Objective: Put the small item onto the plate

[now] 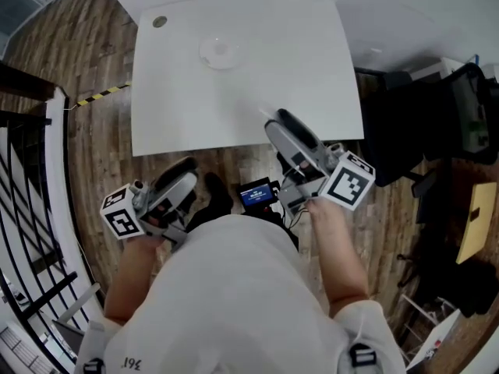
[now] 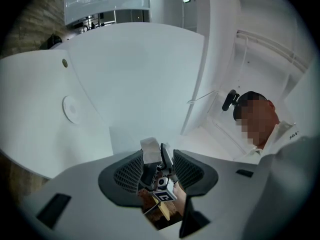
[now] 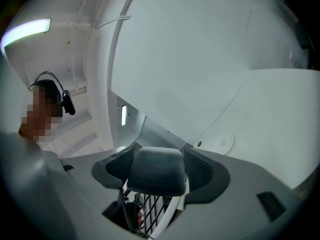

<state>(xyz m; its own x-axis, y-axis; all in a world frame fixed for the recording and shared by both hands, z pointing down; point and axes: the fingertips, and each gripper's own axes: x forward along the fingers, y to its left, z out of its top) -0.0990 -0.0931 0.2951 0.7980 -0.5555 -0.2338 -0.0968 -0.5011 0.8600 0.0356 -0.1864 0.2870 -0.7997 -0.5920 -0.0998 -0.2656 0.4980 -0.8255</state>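
Olive-grey small item (image 1: pixel 160 22): a flat round piece lying at the far left corner of the tabletop, untouched and apart from the plate.
Plate (image 1: pixel 221 53): pale, shallow and empty. It sits to the right of the small item and a little nearer the person.
Tabletop (image 1: pixel 257 92): plain white, carrying only those two things.
Right gripper (image 1: pixel 277 117): raised over the near edge of the tabletop, well short of both things. Its fingers are pressed together on nothing.
Left gripper (image 1: pixel 185 170): held low beside the person's body, off the tabletop and over the wooden floor. Its fingers are likewise closed and empty.
Step in hand: by my reading the pick has not begun, and the reach is yet to come.
Risk: the small item looks thin, so fingers that open too little or come down too flat may push it across the smooth surface and off the nearby corner. A long reach over the tabletop could also knock the plate aside. A shallow pinch might let the small item drop before it is over the plate.
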